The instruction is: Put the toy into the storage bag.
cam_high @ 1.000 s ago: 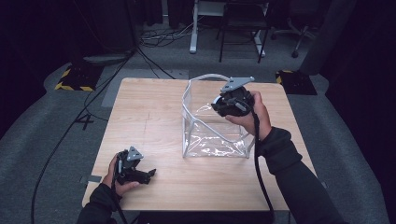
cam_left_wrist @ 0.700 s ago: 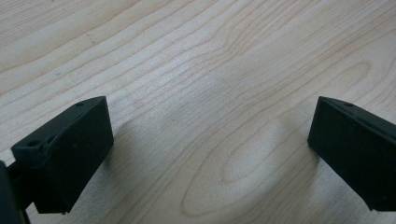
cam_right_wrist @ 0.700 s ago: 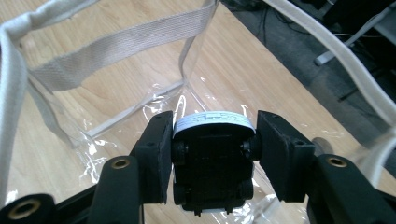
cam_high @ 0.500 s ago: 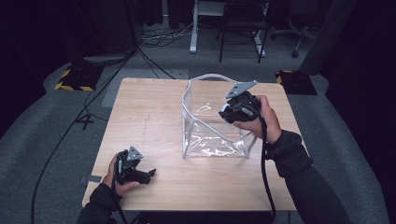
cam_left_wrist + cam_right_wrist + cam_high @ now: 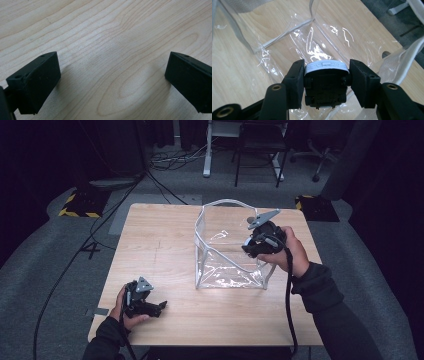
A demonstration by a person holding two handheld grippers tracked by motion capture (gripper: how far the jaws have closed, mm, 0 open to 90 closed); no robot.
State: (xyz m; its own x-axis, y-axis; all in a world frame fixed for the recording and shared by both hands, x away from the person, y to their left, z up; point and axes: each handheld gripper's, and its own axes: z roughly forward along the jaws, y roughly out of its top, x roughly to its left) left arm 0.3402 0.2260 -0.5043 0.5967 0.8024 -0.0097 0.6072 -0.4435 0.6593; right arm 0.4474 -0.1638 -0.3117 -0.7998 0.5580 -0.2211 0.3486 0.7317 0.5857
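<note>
Held object: a small black blocky item with a white printed band on top (image 5: 326,82), clamped between the right gripper's (image 5: 325,83) jaws; what it is cannot be told.
Location: it hangs above the open mouth of a clear plastic bag with pale grey-white trim (image 5: 227,251), over the bag's crinkled floor as the right gripper view shows.
Bag: stands upright near the centre-right of the light wooden table (image 5: 160,240), top gaping; inside, glare and creases show and nothing else can be made out.
Right gripper: in the high view (image 5: 261,242) it sits at the bag's right rim, a hand around it.
Left gripper: (image 5: 142,302) rests near the table's front-left edge, well apart from the bag, jaws spread wide over bare wood (image 5: 112,62).
Progress: judging by position, the item looks ready for dropping in; release and withdrawal appear left to do.
</note>
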